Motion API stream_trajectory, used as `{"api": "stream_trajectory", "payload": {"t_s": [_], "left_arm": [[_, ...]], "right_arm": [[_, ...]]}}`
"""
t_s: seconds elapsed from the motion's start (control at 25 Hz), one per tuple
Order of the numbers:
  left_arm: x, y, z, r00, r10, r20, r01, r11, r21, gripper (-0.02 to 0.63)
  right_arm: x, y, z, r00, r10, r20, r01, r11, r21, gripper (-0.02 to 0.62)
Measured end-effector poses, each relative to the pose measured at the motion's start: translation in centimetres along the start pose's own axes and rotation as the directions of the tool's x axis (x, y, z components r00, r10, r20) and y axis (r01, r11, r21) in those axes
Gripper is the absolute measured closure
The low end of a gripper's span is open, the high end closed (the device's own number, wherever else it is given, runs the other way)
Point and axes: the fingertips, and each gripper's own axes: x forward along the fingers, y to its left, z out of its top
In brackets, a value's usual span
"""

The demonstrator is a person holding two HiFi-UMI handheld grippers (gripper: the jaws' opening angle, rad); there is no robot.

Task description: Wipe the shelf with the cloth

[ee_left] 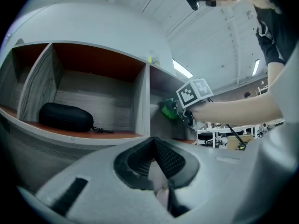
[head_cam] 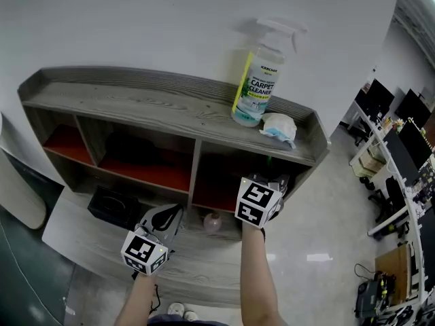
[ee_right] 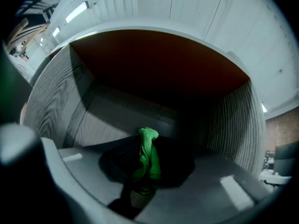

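**Green cloth held inside the right-hand compartment**

The right gripper (head_cam: 270,182) reaches into the right compartment of the grey wood-grain shelf unit (head_cam: 136,107). Its jaws are closed tight on a strip of bright green knitted cloth (ee_right: 148,155), which stands up past the pads. Gripped this way, the free end leads, so it can likely be dragged across the compartment's boards. The cloth looks to hang just clear of the grey floor and striped side wall, so the wiping stroke here seems about to begin.

The left gripper (head_cam: 175,212) waits lower and nearer, in front of the unit. Its ribbed black pads meet at the tips, and I can make out nothing between them. It appears to be parked out of the working arm's way.

By count there is one cloth and there are two grippers. One black zipped oval case (ee_left: 64,117) lies in the compartment just left of the working one. On the top board, far right, one clear spray bottle with a yellow-and-white cleaner label (head_cam: 258,80) stands upright. One crumpled white wipe (head_cam: 279,128) lies touching its base.
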Motion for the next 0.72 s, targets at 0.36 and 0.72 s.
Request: {"api": "stream_trajectory", "payload": {"t_s": [0.36, 0.72], "left_arm": [[-0.3, 0.3, 0.0, 1.000, 0.003, 0.001, -0.003, 1.000, -0.004, 0.607], [-2.3, 1.7, 0.3, 0.999, 0.051, 0.005, -0.051, 0.999, 0.000, 0.607]], "right_arm": [[-1.1, 1.8, 1.9, 0.996, 0.055, 0.065, -0.056, 0.998, 0.013, 0.500], [-2.1, 14.3, 2.7, 0.935, 0.350, 0.059, -0.346, 0.936, -0.069, 0.500]]}}
